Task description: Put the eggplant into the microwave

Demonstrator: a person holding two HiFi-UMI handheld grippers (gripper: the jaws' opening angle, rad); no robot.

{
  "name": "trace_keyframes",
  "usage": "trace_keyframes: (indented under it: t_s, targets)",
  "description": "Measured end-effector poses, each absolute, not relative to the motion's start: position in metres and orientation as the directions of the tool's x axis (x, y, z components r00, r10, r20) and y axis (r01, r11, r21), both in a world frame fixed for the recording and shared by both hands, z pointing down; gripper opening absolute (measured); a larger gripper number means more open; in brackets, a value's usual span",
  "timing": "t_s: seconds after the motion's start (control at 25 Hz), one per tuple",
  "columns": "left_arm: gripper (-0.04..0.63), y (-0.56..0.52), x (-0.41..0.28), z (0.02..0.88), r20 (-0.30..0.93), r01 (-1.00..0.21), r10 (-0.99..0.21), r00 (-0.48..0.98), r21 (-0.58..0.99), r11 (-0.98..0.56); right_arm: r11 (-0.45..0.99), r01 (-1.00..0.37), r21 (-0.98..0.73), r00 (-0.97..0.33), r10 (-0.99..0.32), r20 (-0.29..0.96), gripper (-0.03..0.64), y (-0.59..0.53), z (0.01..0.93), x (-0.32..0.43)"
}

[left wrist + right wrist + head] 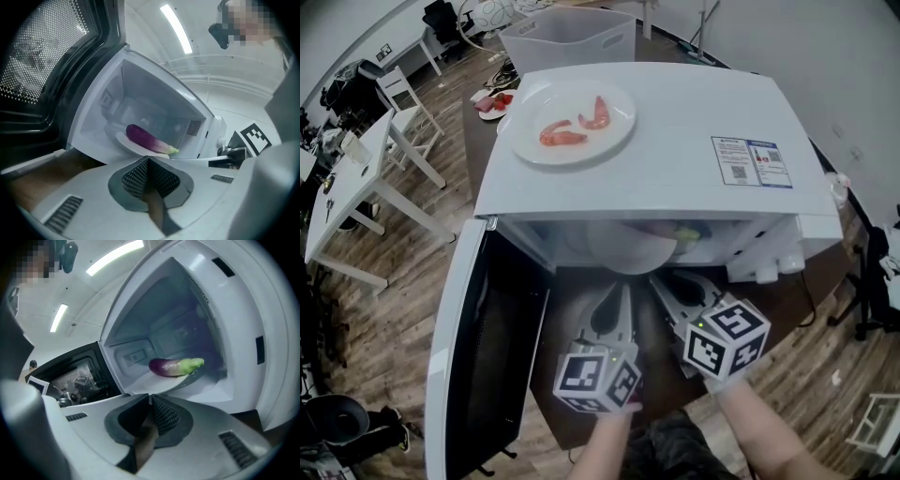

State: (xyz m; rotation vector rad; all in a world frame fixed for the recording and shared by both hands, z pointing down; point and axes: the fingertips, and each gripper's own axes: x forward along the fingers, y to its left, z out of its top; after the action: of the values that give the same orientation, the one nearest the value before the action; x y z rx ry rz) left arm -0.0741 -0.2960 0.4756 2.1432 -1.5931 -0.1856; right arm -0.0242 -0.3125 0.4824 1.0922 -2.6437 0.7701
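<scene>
A purple eggplant (pixel 143 137) with a green stem end (pixel 171 366) lies on a white plate (pixel 154 385) inside the open white microwave (pixel 656 141). From the head view the plate (pixel 628 253) shows just under the microwave's top edge, and the eggplant is mostly hidden. The door (pixel 455 356) hangs wide open to the left. My left gripper (pixel 148 159) is shut and empty, just outside the opening, pointing at the eggplant. Beside it my right gripper (pixel 150 397) is also shut with nothing between its jaws, a short way in front of the plate.
On top of the microwave sits a white plate (pixel 572 122) with red food pieces. A white bin (pixel 572 37) stands behind. The microwave rests on a brown table (pixel 581 309). Its control knobs (pixel 778 262) are at the right. White tables and a chair (pixel 356 178) stand far left.
</scene>
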Motion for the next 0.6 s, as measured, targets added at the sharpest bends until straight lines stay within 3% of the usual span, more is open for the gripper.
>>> trace_keyframes:
  t_s: [0.6]
  targets:
    - [0.003,-0.314,-0.081,0.481,0.211,-0.885,-0.925,0.318,0.415,-0.210,0.553,-0.702,-0.448,-0.705,-0.627,0.332,0.005,-0.331,0.483,-0.036]
